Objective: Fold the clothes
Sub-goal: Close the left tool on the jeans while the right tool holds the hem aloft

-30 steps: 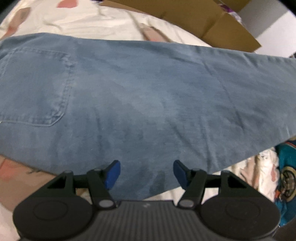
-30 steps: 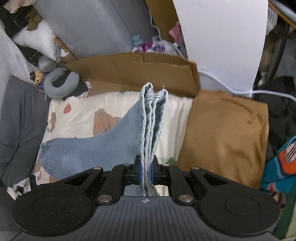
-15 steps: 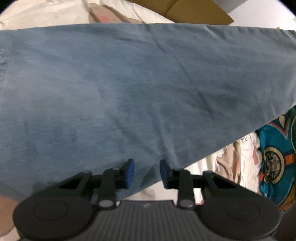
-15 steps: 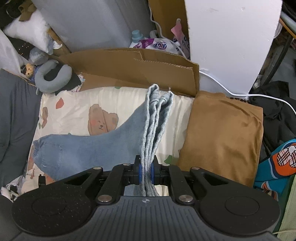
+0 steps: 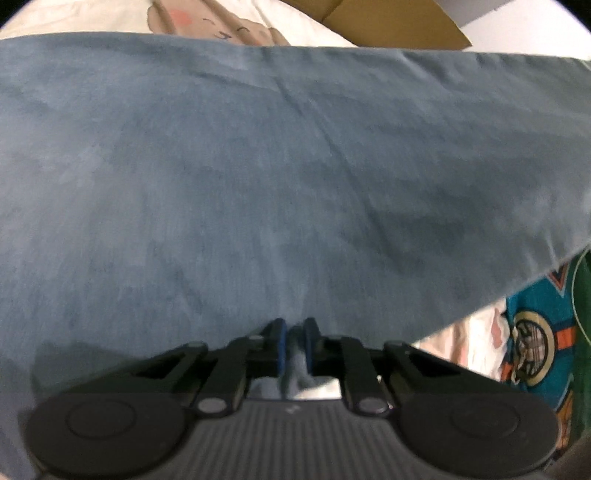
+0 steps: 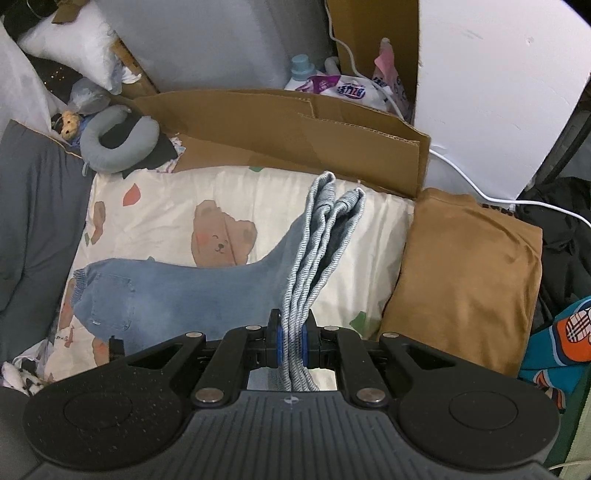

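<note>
Blue jeans fill most of the left wrist view, spread over a cream bear-print sheet. My left gripper is at their near edge, its jaws closing, with a pinch of denim pressed between the blue pads. In the right wrist view the jeans lie flat at the left with a back pocket showing, and the legs rise toward me. My right gripper is shut on the bunched leg ends, whose hems stick up beyond the pads.
A folded brown garment lies to the right of the sheet. Flattened cardboard runs along the back, with a grey neck pillow at the back left. A teal printed garment sits at the right. A white cable crosses behind.
My left gripper came down onto the jeans' near edge and its pads closed from wide apart onto a fold of denim. My right gripper, still holding the leg ends, drew back a little.
</note>
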